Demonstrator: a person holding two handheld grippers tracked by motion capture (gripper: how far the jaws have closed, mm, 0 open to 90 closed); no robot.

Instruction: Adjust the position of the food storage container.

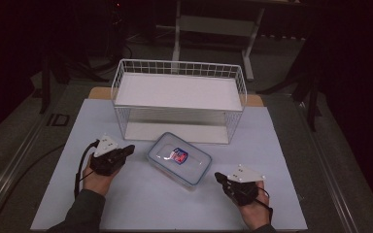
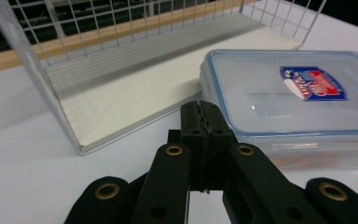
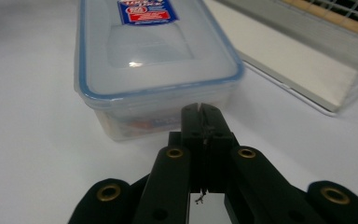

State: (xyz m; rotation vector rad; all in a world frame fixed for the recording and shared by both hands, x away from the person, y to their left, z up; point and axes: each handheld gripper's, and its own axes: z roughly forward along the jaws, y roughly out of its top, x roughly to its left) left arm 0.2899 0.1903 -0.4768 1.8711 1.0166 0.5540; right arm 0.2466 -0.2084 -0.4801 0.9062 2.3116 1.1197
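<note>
Bench point(image 1: 141, 204) under a white sheet, far corners lost behind the wire rack point(image 1: 178, 99), whose two shelves stand bare. Clear lidded box point(image 1: 179, 158) with blue-edged lid and red-blue label sits just before the rack, between both tools; contents hard to make out, something reddish low inside. Left tool point(image 1: 128, 149): jaws pressed together, holding nothing. Right tool point(image 1: 219, 177): likewise together, near the box.
</note>
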